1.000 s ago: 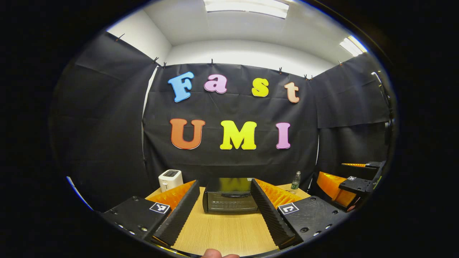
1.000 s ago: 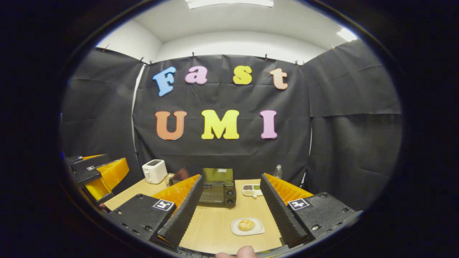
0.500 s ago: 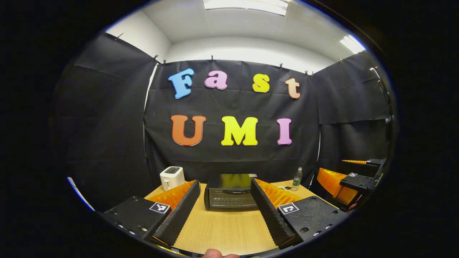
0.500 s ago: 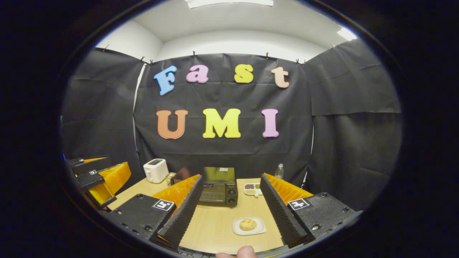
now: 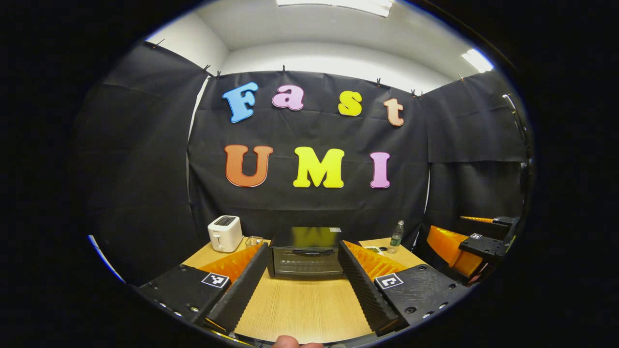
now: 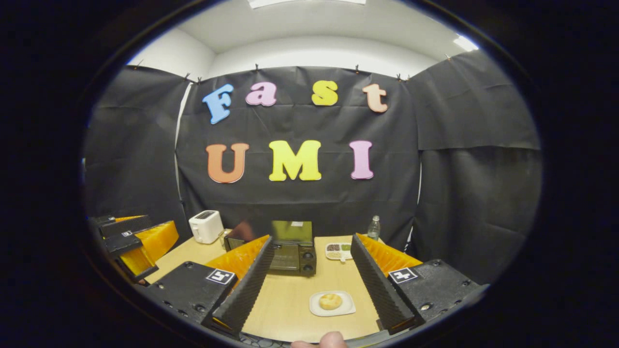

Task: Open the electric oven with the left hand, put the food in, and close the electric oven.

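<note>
Black oven door shut, nearer than before (approach) | left gripper spread, empty | right gripper spread, bun untouched.

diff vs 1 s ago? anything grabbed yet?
Nothing grabbed. In the left gripper view the electric oven sits higher and the toaster has shifted up and left, so the left tongs have tipped or moved a little. The right gripper view shifted only slightly. Unchanged: both tongs open and empty, right tongs included, oven door shut, bun on its plate.
</note>
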